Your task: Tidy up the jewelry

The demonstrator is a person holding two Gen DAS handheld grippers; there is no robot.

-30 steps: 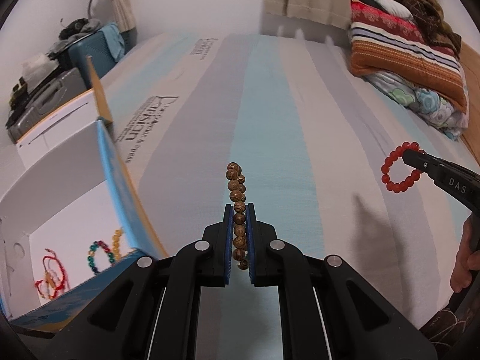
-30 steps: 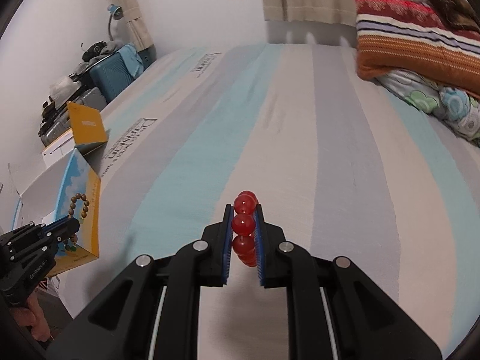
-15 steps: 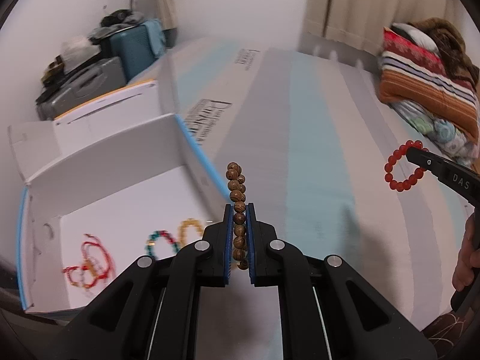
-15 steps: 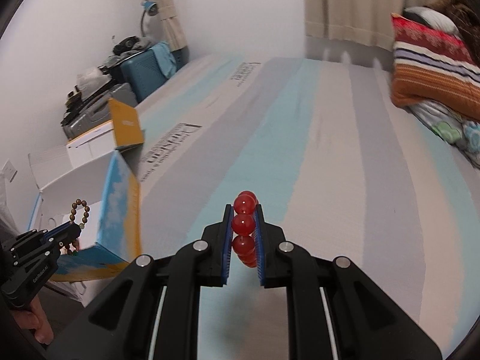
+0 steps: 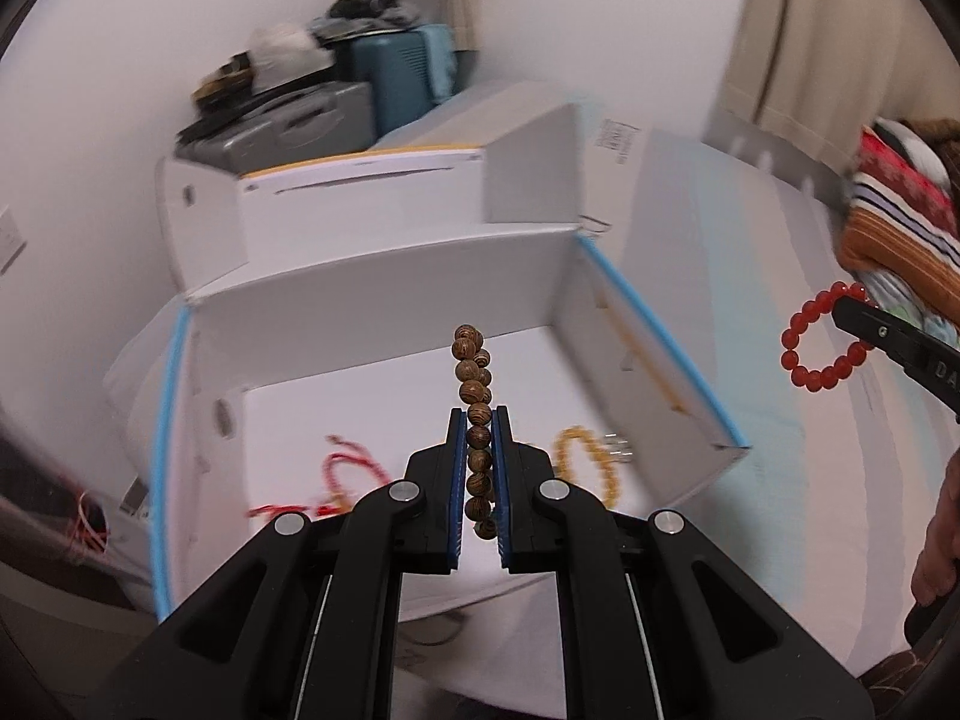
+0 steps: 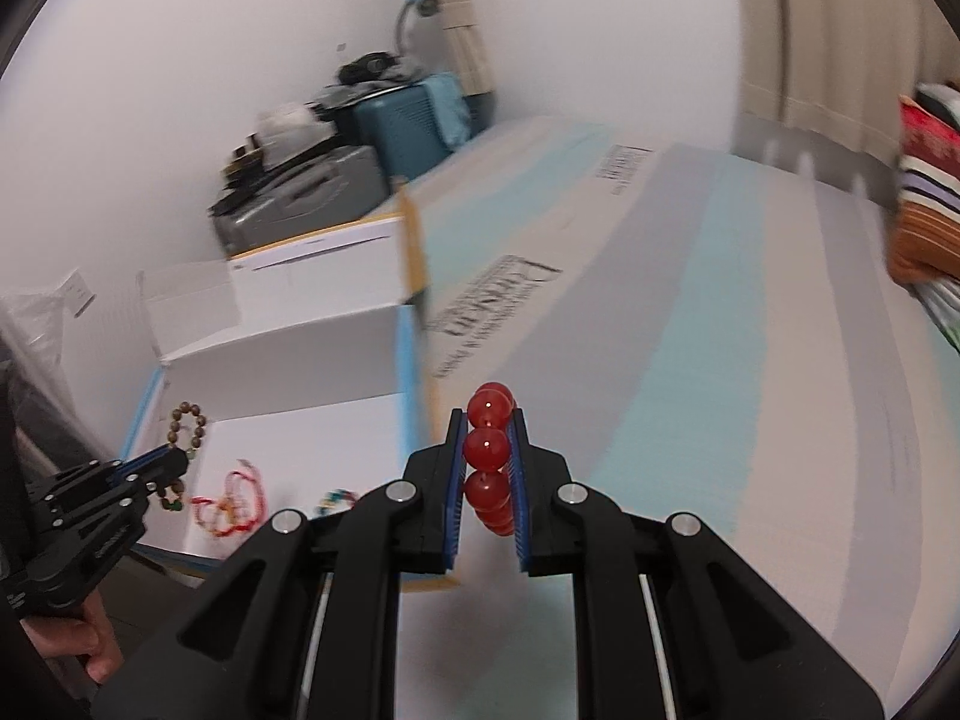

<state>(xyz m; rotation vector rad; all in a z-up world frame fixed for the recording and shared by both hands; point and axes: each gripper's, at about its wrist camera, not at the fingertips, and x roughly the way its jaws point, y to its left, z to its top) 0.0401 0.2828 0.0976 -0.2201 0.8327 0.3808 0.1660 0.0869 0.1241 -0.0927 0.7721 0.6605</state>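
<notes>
My left gripper (image 5: pixel 479 420) is shut on a brown wooden-bead bracelet (image 5: pixel 471 360), held above the open white box (image 5: pixel 384 276) with blue edges. From the right wrist view that left gripper (image 6: pixel 174 459) hangs over the box's left part with the brown bracelet (image 6: pixel 186 426). My right gripper (image 6: pixel 489 420) is shut on a red bead bracelet (image 6: pixel 487 449), above the striped bed just right of the box wall (image 6: pixel 408 372). The left wrist view shows the red bracelet (image 5: pixel 816 348) in the right gripper's tip. Inside the box lie a red cord bracelet (image 5: pixel 348 474) and a yellow bead bracelet (image 5: pixel 585 462).
A second white box (image 5: pixel 372 192) stands behind the open one. Suitcases and clutter (image 5: pixel 336 96) are stacked in the corner by the wall. Folded striped blankets (image 5: pixel 900 216) lie at the far right on the striped bed sheet (image 6: pixel 720 330). A hand (image 5: pixel 939 540) grips the right tool.
Both grippers have swung left toward the box with their bracelets still clamped. The left one has gone from beside the box wall to over its inside.
</notes>
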